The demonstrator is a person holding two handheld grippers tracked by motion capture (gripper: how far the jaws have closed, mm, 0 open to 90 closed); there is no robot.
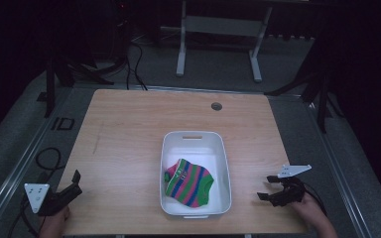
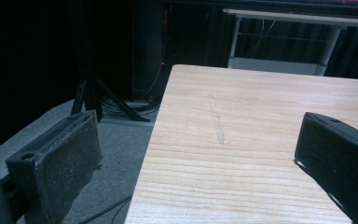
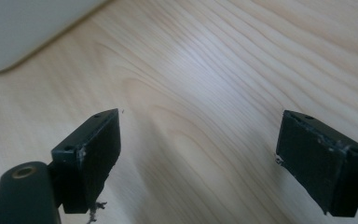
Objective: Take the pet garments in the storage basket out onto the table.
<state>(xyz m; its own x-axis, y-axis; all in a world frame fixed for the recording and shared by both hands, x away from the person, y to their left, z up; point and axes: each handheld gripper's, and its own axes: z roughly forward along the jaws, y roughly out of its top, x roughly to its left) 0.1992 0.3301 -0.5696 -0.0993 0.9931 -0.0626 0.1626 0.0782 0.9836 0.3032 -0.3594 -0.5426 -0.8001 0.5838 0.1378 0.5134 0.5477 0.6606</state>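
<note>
A white plastic bin (image 1: 224, 163) stands on the wooden table (image 1: 124, 134), a little right of the middle and near the front. Inside it lies a folded sock (image 1: 189, 182) striped green, pink and blue. My left gripper (image 1: 75, 182) is at the table's front left corner, open, with nothing between its jaws. My right gripper (image 1: 268, 187) rests to the right of the bin near the front edge, open and empty too. In the left gripper view the jaws frame the table's left edge (image 2: 156, 130). The right gripper view looks down on bare wood, with a corner of the bin (image 3: 23, 32) at top left.
A small round cable hole (image 1: 217, 106) sits near the table's far edge. Beyond the table stands a white metal frame (image 1: 218, 39), with dark stands and cables on the grey floor (image 1: 25, 129) to both sides. The room around is dark.
</note>
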